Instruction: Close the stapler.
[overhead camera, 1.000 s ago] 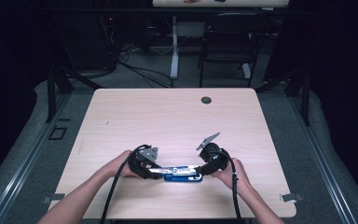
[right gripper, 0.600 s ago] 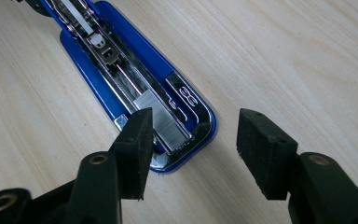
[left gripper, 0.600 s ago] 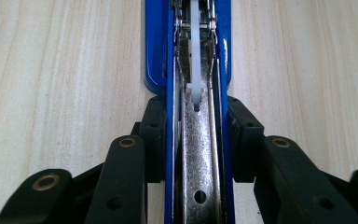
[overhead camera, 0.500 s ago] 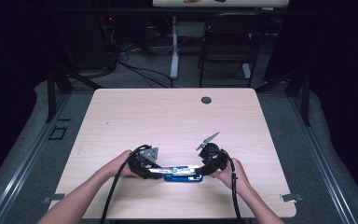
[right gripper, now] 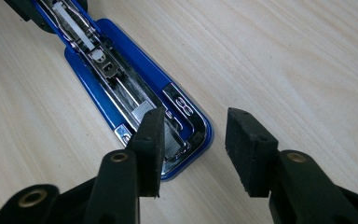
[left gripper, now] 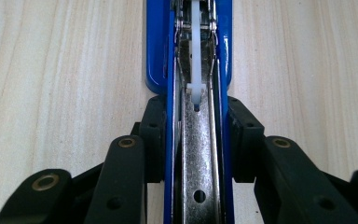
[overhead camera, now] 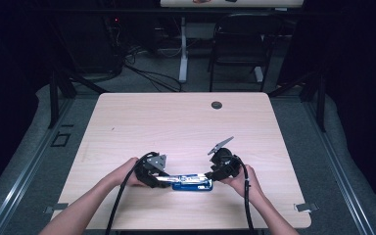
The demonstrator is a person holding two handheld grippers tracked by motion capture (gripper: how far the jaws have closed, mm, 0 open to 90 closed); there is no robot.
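Nearest to me, my left gripper (left gripper: pixel 186 154) is clenched on the blue stapler (overhead camera: pixel 192 182), its two black jaws pressing the blue side walls with the bare metal staple channel (left gripper: pixel 199 154) running up between them. That grip looks square and centred, which is what I want: it pins the body flat to the counter (overhead camera: pixel 176 122) while the other hand works.

My right gripper (right gripper: pixel 193 144) is released, jaws spread wide. One jaw hangs over the far, rounded end of the opened stapler, just above the short row of staples (right gripper: pixel 144 111) lying in the tray; the other jaw sits off the edge, over bare wood. Nothing is between them yet.

The stapler lies near my edge of the counter, lengthwise between my two hands, opened flat so the shiny rail and the white pusher (left gripper: pixel 195 88) show.

As I judge it, the step in hand is tending the staples at that end. To do it well I would lower the right jaws straight along the channel, not across it, and close only lightly, since a strip of staples will likely crumble or skate if pinched hard or at an angle. The left hold should not loosen meanwhile.

Farther off, a small dark round grommet (overhead camera: pixel 217 105) sits near the far edge.
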